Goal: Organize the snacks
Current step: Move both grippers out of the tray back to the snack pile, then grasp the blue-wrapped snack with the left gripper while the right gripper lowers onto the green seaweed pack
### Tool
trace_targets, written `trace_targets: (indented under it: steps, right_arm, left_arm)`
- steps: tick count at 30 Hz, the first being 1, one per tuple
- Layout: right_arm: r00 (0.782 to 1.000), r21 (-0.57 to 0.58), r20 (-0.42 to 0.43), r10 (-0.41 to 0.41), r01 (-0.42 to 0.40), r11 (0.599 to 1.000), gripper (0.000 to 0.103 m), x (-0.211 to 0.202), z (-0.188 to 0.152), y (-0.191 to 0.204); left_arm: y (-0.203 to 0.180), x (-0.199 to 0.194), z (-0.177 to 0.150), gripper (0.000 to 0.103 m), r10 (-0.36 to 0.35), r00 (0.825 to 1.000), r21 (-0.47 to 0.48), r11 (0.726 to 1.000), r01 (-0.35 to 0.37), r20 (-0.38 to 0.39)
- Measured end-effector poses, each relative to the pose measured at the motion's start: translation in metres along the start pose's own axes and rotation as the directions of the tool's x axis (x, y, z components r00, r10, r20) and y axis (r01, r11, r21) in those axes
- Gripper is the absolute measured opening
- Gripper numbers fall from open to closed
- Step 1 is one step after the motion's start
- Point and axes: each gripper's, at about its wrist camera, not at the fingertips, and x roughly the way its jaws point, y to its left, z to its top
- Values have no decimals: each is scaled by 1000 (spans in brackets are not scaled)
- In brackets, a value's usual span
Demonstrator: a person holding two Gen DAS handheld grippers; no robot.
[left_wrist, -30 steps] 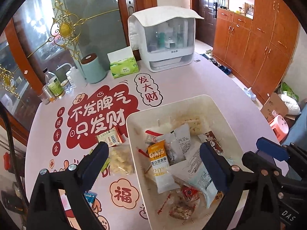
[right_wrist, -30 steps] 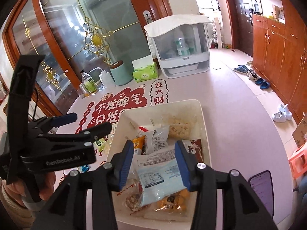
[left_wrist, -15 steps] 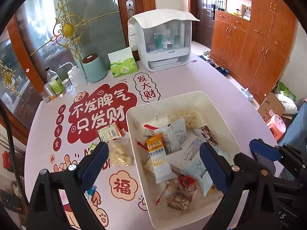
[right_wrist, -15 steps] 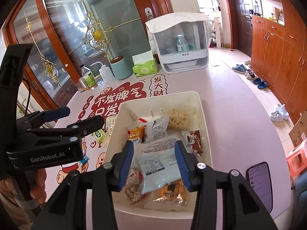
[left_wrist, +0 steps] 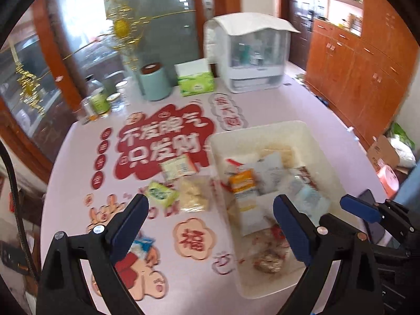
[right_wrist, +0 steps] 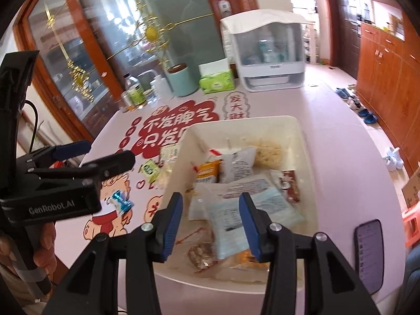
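Observation:
A white bin on the pink table holds several snack packets, among them an orange-topped bar and a light blue packet. Left of the bin a green packet, a clear bag of pale pieces, a cream packet and a small blue wrapper lie loose on the table. My left gripper hovers open and empty over the table at the bin's left edge. My right gripper is open above the bin's near end, touching nothing.
At the table's far side stand a green tissue box, a teal canister, bottles and a white covered rack. A phone lies near the right edge. A hand grips the left gripper's handle.
My left gripper has drawn back and to the left, so the bin sits further right and more loose snacks show. My right gripper has backed off a little. Both stay open.

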Motion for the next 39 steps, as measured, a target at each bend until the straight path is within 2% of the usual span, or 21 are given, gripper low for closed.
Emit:
trace_targets:
  steps: [5, 9, 14, 18, 21, 22, 24, 28, 31, 33, 34, 35, 36, 39]
  right_arm:
    - [998, -83, -29, 47, -50, 995, 45, 18, 10, 36]
    - [995, -180, -41, 87, -93, 979, 45, 36, 35, 70]
    - [988, -319, -135, 80, -120, 940, 46, 93, 78, 122]
    - [963, -384, -267, 40, -145, 912, 46, 157, 94, 152]
    - [925, -409, -379, 32, -198, 891, 46, 202, 89, 171]
    - [906, -416, -423, 30, -224, 881, 46, 220, 85, 179]
    - [877, -416, -479, 31, -258, 872, 46, 241, 77, 188]
    - [832, -413, -555, -13, -262, 872, 46, 285, 65, 198]
    - [801, -412, -596, -58, -243, 878, 46, 311, 59, 199]
    - [782, -400, -620, -66, -242, 884, 46, 324, 56, 198]
    - [779, -398, -623, -71, -237, 886, 46, 328, 55, 198]
    - [793, -412, -605, -75, -232, 881, 46, 329, 57, 199]
    - [793, -420, -604, -80, -231, 878, 46, 330, 57, 201]
    - [797, -444, -596, -95, -229, 866, 46, 331, 57, 205]
  left_arm:
    - [58, -8, -6, 95, 108, 994, -80, 991, -108, 5]
    - [118, -6, -7, 97, 189, 982, -184, 965, -188, -14]
    - [175, 28, -19, 98, 212, 973, -317, 920, -230, -91]
    - [201, 78, -42, 98, 166, 960, -404, 881, -247, -225]
    - [215, 117, -69, 98, 105, 936, -468, 844, -262, -336]
    - [218, 129, -78, 98, 77, 928, -492, 830, -263, -365]
    - [224, 148, -97, 98, 11, 909, -548, 795, -260, -416]
    - [231, 173, -124, 98, -83, 885, -633, 729, -259, -458]
    - [232, 183, -134, 98, -101, 875, -656, 704, -274, -474]
    - [229, 187, -138, 98, -101, 872, -659, 698, -280, -479]
    - [229, 188, -138, 98, -103, 871, -659, 697, -281, -480]
    - [227, 189, -138, 98, -106, 870, -661, 695, -282, -482]
    - [225, 191, -138, 98, -109, 867, -661, 695, -283, -486]
    - [217, 199, -134, 98, -117, 856, -645, 711, -281, -503]
